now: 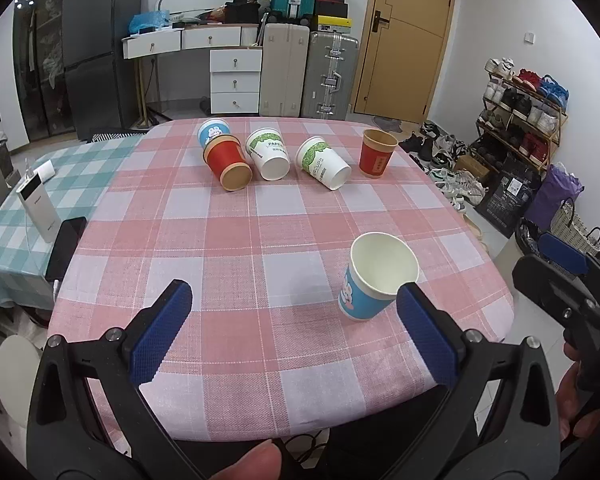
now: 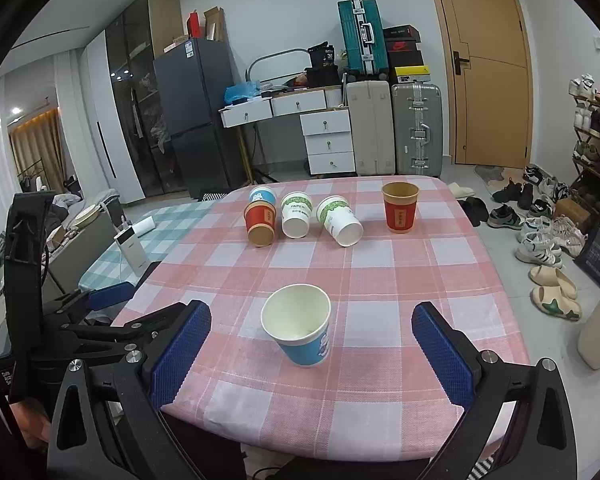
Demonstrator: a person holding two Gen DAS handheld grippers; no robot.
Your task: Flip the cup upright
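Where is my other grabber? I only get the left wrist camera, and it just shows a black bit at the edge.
Observer: The right gripper is wide open, low over the near edge of the table.
Operator: Is the blue cup near it?
Observer: Yes. The upright blue cup stands just ahead, centred between the two fingers and touching neither.
Operator: Can that camera see anything I can't?
Observer: Brown curtains under warm lights, far off to the left of the room.
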